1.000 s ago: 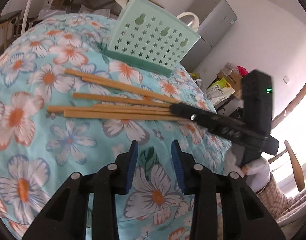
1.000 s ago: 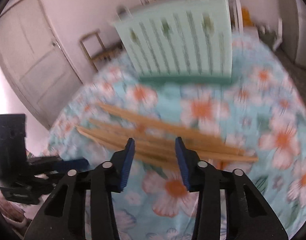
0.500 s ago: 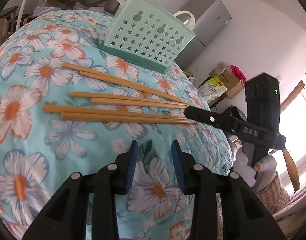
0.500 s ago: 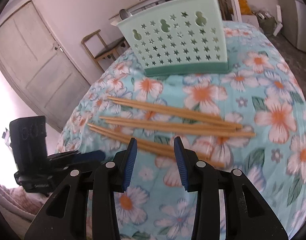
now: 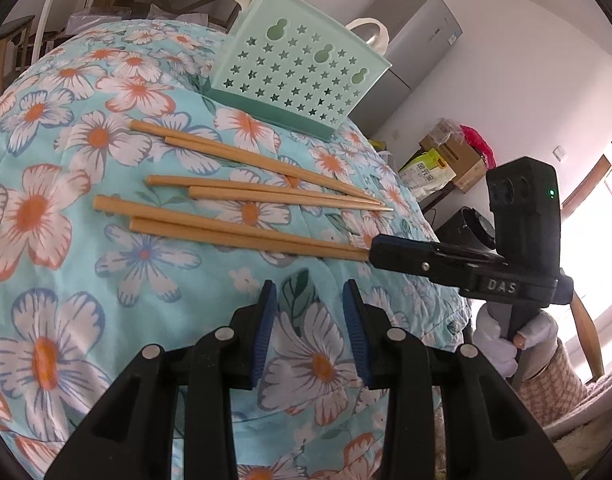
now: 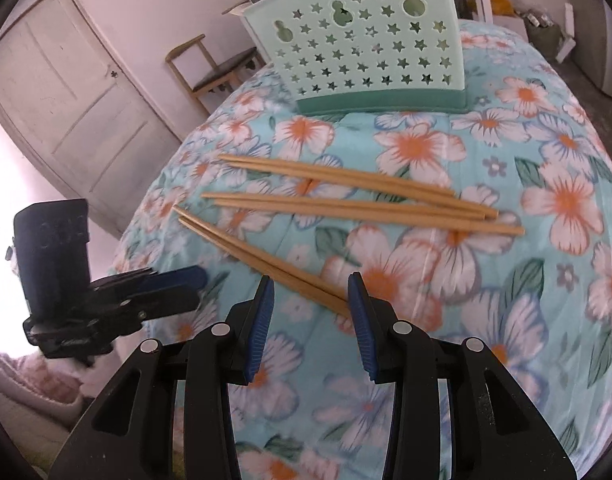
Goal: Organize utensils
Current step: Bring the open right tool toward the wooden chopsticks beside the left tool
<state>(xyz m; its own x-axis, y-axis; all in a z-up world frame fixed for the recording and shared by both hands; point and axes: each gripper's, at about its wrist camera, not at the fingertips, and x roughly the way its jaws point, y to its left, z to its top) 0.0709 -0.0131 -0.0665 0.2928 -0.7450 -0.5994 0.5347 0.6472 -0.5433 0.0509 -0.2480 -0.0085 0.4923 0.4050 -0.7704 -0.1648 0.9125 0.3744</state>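
Several wooden chopsticks (image 5: 234,200) lie in pairs on the flowered tablecloth, also in the right wrist view (image 6: 346,196). A mint green perforated utensil basket (image 5: 298,72) stands behind them, also in the right wrist view (image 6: 362,48). My left gripper (image 5: 308,304) is open and empty, low over the cloth short of the chopsticks. My right gripper (image 6: 310,292) is open; the thick ends of the nearest chopstick pair (image 6: 266,256) lie between its fingertips. It shows in the left wrist view (image 5: 386,250) at the nearest pair's ends.
The round table (image 5: 66,280) drops off at its edges on all sides. A grey fridge (image 5: 418,32) and boxes (image 5: 450,160) stand beyond it. A wooden chair (image 6: 210,64) and a white door (image 6: 66,100) are in the right wrist view.
My right gripper has drawn back toward the table edge along the nearest chopstick pair, staying open. The left gripper has moved little.
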